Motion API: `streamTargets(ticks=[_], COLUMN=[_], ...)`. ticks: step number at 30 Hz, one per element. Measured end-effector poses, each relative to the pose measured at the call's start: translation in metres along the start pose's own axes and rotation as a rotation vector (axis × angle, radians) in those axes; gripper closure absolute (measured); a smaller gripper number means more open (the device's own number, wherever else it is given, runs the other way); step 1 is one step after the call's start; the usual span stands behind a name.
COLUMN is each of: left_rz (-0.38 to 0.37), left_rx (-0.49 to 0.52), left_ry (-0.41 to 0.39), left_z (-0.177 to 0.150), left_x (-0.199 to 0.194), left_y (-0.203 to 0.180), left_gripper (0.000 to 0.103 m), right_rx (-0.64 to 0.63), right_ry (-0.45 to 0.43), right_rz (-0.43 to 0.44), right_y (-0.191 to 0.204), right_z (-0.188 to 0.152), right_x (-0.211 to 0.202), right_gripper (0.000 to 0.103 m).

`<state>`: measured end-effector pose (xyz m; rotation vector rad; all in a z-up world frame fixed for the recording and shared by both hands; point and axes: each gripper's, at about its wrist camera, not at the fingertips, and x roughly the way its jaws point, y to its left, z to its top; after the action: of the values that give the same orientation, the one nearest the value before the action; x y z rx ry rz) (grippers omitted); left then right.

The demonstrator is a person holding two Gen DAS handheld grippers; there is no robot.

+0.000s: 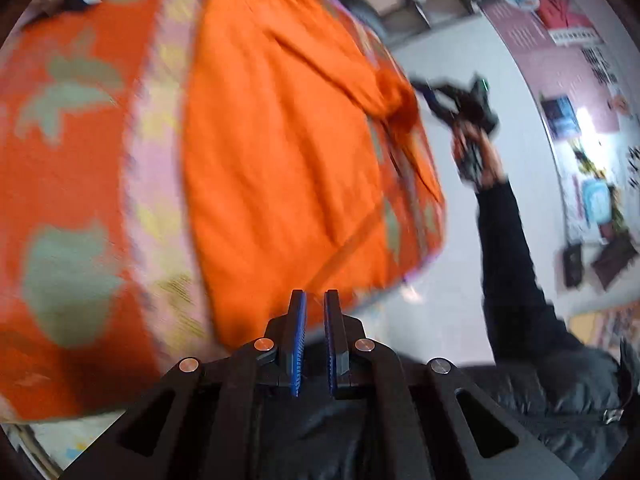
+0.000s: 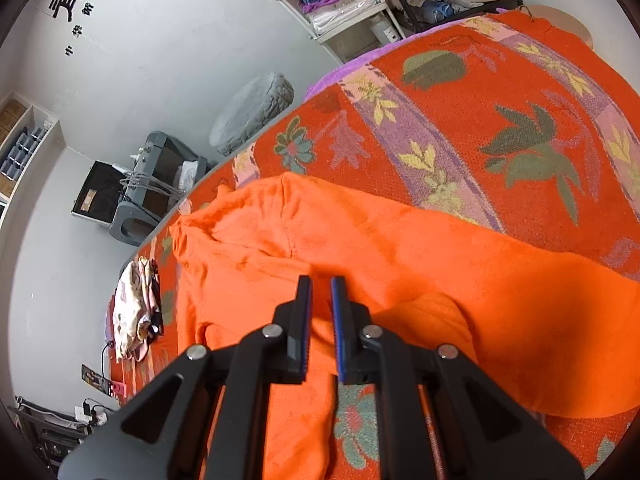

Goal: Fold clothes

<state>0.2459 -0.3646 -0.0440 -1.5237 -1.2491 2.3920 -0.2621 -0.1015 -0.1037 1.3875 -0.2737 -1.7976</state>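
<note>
An orange garment (image 1: 288,168) lies spread on a red patterned blanket (image 1: 72,152). The left wrist view is blurred. My left gripper (image 1: 315,300) hangs over the garment's near edge, its fingers a small gap apart with nothing between them. In that view my right gripper (image 1: 424,88) is at the garment's far corner; its jaws cannot be read there. In the right wrist view the right gripper (image 2: 321,284) is just above the orange garment (image 2: 400,264), its fingers a small gap apart with nothing between them. A sleeve lies folded over the body.
A cream patterned garment (image 2: 134,312) lies at the blanket's (image 2: 500,92) left edge. A phone (image 2: 96,380) and a pink item lie near it. A grey cushion (image 2: 252,112), a grey machine (image 2: 156,184) and white shelves (image 2: 340,4) stand on the floor beyond.
</note>
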Motion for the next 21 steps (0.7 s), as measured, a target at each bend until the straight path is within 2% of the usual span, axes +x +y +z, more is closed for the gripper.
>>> streamTargets(ticks=[2, 3, 4, 7, 8, 11, 16, 21], left_rz=[0.096, 0.116, 0.111, 0.091, 0.099, 0.156, 0.138, 0.14], left_rx=[0.01, 0.026, 0.048, 0.092, 0.122, 0.143, 0.09, 0.061], left_ry=[-0.091, -0.122, -0.136, -0.139, -0.141, -0.13, -0.081, -0.058], left_z=[0.024, 0.035, 0.047, 0.088, 0.103, 0.143, 0.175, 0.172], left_x=[-0.012, -0.015, -0.012, 0.013, 0.024, 0.064, 0.111, 0.123], left_y=[0.002, 0.001, -0.002, -0.013, -0.016, -0.012, 0.011, 0.032], left_gripper=[0.098, 0.098, 0.098, 0.098, 0.098, 0.098, 0.098, 0.098], right_rx=[-0.013, -0.02, -0.025, -0.051, -0.07, -0.097, -0.168, -0.242], right_ry=[0.005, 0.007, 0.006, -0.021, -0.023, 0.026, 0.275, 0.543], right_rz=[0.063, 0.095, 0.133, 0.248, 0.28, 0.405, 0.568, 0.732], right_y=[0.001, 0.002, 0.003, 0.013, 0.018, 0.04, 0.116, 0.206], right_z=[-0.009, -0.014, -0.021, -0.057, -0.072, -0.122, -0.211, -0.291], right_x=[-0.009, -0.014, -0.022, -0.065, -0.078, -0.092, -0.014, 0.083], right_gripper=[0.09, 0.089, 0.082, 0.071, 0.069, 0.052, 0.05, 0.051])
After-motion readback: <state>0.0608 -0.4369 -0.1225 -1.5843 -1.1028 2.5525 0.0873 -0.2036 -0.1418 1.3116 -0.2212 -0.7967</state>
